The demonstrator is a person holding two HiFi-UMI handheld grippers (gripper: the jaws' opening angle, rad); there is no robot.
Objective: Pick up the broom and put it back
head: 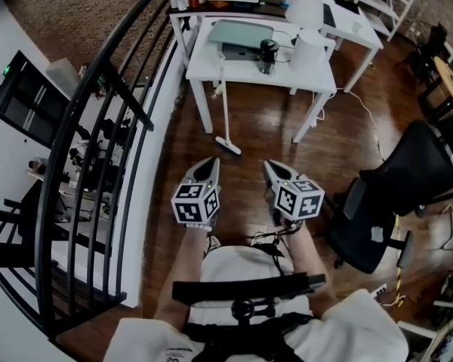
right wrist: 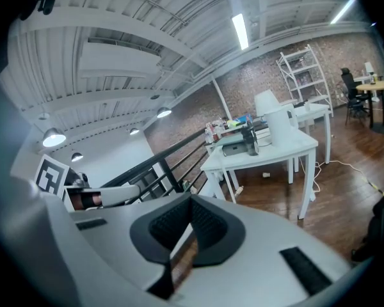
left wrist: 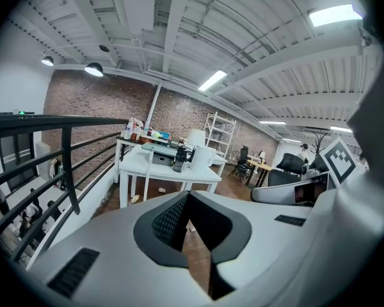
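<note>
approach step: left gripper (head: 209, 161) and right gripper (head: 271, 166) jaws are closed, empty; the broom (head: 224, 111) leans well ahead, so i must come closer.

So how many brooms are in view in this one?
1. The broom leans against the front edge of the white table, with its head on the wooden floor. Others may be hidden behind furniture.
</note>
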